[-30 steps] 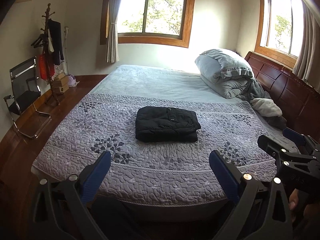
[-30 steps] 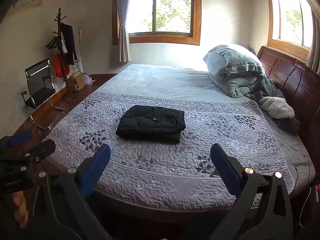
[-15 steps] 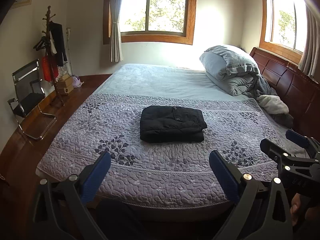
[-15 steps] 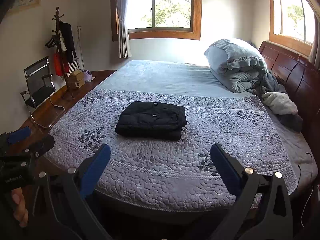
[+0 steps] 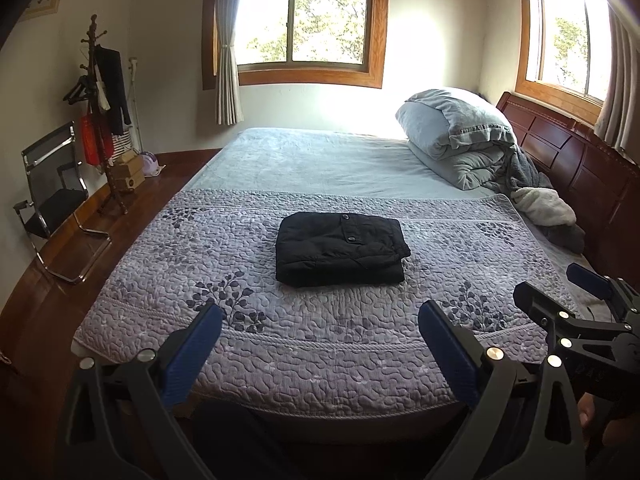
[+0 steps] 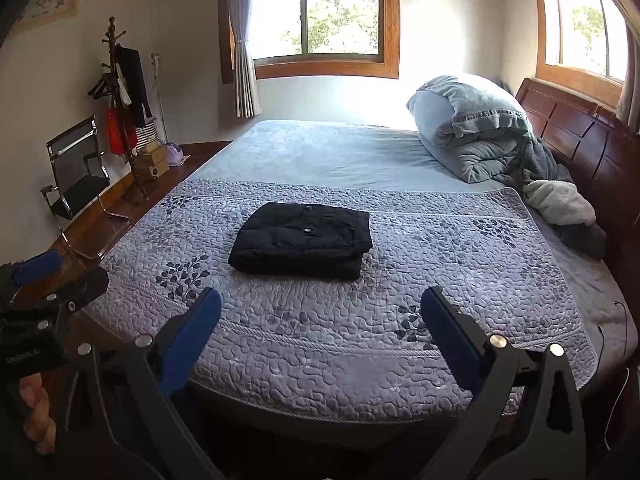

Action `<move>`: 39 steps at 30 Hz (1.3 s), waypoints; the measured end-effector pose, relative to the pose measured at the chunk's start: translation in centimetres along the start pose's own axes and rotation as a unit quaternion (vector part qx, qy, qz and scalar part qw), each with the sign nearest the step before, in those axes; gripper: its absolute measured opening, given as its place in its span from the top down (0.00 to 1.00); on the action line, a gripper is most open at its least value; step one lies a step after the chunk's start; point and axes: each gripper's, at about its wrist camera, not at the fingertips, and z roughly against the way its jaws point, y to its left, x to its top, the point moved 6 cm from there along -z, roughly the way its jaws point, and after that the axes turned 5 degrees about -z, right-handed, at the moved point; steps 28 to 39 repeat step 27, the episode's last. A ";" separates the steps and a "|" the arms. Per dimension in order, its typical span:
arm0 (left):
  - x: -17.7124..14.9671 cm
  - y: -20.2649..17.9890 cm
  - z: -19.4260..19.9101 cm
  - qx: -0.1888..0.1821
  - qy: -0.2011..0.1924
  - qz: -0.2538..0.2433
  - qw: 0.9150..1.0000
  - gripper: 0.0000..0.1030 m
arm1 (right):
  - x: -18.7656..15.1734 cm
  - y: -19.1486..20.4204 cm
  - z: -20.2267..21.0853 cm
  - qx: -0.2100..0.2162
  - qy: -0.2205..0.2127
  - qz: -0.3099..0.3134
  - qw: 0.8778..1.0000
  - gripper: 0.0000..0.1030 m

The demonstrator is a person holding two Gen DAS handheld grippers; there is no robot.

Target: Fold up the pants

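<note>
Cable (image 6: 624, 316) beside bed (image 6: 400, 360), right view only

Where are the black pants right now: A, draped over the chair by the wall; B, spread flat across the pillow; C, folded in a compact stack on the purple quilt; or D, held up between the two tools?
C: the black pants lie in a neat folded stack on the purple quilt, and both the left tool and the right tool are open and empty, short of the pants.
</note>
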 end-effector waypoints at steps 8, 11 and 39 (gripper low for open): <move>0.4 0.2 0.1 0.007 -0.011 0.002 1.000 0.04 | 0.3 -0.2 0.1 0.000 -0.004 -0.003 1.000 0.03; 0.5 0.3 0.2 0.005 -0.012 0.004 1.000 0.04 | 0.4 0.0 0.1 0.000 -0.005 -0.003 1.000 0.03; 0.6 0.3 0.6 -0.003 -0.019 -0.003 1.000 0.04 | 0.6 0.7 0.1 0.001 -0.006 0.002 1.000 0.03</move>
